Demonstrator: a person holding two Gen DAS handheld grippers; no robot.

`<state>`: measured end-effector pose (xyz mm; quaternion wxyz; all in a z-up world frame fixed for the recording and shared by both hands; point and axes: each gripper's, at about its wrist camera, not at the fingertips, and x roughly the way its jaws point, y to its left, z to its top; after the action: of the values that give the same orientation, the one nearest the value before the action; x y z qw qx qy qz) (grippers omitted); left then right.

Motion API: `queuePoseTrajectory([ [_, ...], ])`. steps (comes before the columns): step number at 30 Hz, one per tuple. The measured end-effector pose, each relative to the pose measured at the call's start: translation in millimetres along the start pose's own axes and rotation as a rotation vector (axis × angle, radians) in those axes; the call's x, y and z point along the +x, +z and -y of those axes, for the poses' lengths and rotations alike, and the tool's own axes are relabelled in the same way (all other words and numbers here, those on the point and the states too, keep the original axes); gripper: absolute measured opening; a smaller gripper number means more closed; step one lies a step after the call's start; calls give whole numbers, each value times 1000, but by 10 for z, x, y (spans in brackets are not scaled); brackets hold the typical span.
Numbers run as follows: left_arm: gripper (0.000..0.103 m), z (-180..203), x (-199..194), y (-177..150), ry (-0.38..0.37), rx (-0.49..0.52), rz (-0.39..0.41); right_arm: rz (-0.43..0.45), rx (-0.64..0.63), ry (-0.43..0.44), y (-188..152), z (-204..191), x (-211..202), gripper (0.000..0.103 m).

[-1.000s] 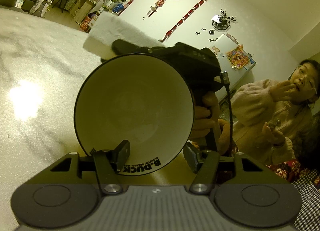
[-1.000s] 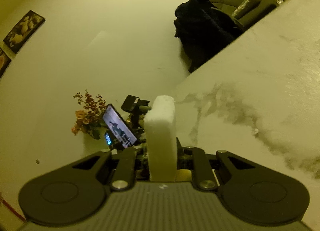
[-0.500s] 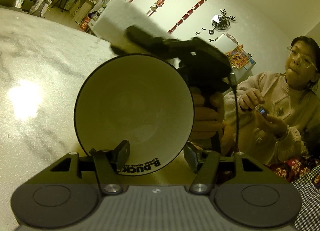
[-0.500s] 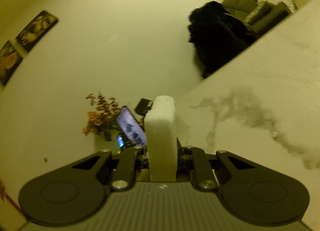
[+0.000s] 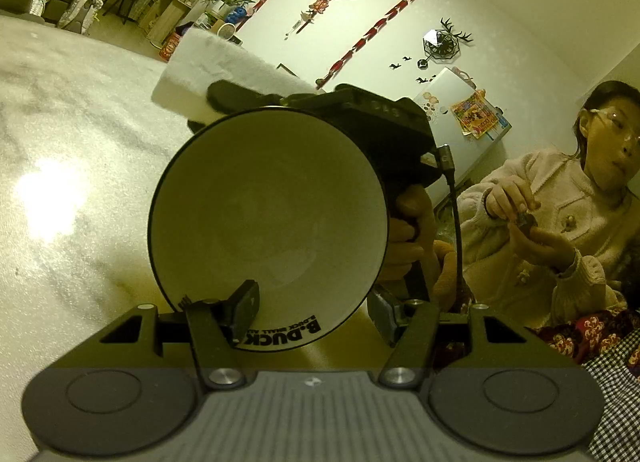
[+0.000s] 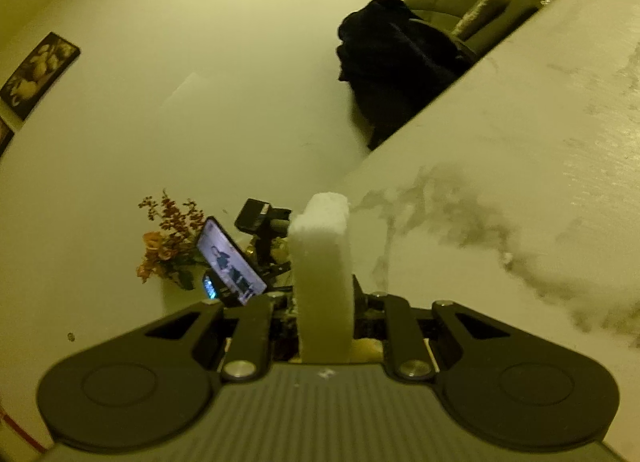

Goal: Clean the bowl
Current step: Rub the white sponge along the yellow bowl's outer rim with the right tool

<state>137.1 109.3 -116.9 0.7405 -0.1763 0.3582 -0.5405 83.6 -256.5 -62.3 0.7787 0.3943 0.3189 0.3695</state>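
Note:
A white bowl (image 5: 268,214) with a black rim and "B.DUCK" lettering is held tilted above the table, its opening toward the left wrist camera. My left gripper (image 5: 312,304) is shut on its lower rim, one finger (image 5: 242,308) in front of the inside and the other outside. Behind the bowl's top rim my right gripper (image 5: 212,106), carried by a hand (image 5: 404,230), is shut on a white sponge (image 5: 224,66). In the right wrist view the sponge (image 6: 322,262) stands upright between the fingers of the right gripper (image 6: 324,302); the bowl is out of that view.
A marbled white table (image 5: 60,150) lies below and spreads to the right in the right wrist view (image 6: 520,182). A person (image 5: 560,230) sits at the right. A phone on a stand (image 6: 230,266) and dried flowers (image 6: 168,246) stand at the table's far end.
The right gripper with the sponge lifted slightly, then came back down behind the bowl's top rim. The bowl and left gripper stayed put. The seated person lowered their hands.

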Motion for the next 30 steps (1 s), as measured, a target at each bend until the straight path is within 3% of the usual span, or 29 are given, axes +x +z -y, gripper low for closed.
queuePoseTrajectory([
  [12, 61, 5, 2, 12, -2, -1, 0, 28, -142, 80, -70, -275, -41, 19],
  [22, 61, -18, -25, 7, -2, 0, 0, 15, -52, 16, -23, -71, 28, 19],
  [30, 60, 62, -43, 25, -7, 22, 8, 3, -51, 18, -18, -64, 27, 19],
])
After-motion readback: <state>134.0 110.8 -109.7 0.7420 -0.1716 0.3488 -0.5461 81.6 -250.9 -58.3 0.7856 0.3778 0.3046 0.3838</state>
